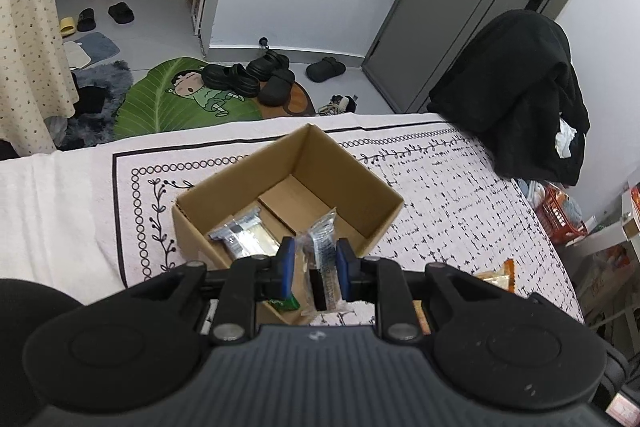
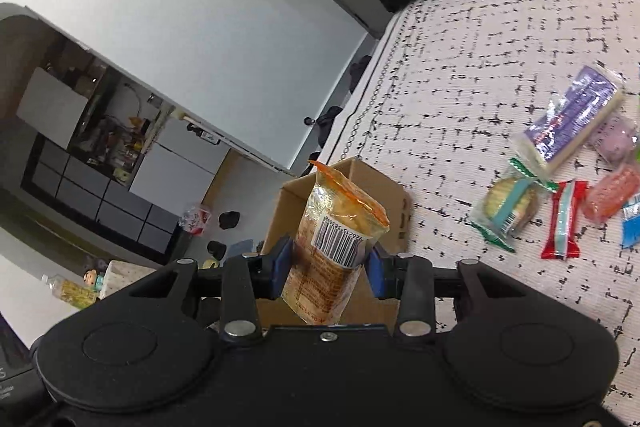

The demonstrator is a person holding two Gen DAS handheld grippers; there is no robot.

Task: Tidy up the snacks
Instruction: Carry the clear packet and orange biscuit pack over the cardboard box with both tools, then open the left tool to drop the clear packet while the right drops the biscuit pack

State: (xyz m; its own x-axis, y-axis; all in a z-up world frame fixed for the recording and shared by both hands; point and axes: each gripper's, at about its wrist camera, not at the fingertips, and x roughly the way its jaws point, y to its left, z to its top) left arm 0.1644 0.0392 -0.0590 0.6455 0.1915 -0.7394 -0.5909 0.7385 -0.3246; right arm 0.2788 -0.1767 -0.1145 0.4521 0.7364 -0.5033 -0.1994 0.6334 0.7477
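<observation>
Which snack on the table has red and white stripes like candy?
The small red packet with a white and green stripe down its middle. It lies between the round cracker pack with green ends and the pinkish-orange snack.

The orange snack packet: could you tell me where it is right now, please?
In the right wrist view, the orange snack packet is gripped between the right tongs, directly in front of the cardboard box.

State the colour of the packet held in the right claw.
Orange and clear, with a barcode: snack packet, best in the right wrist view.
</observation>
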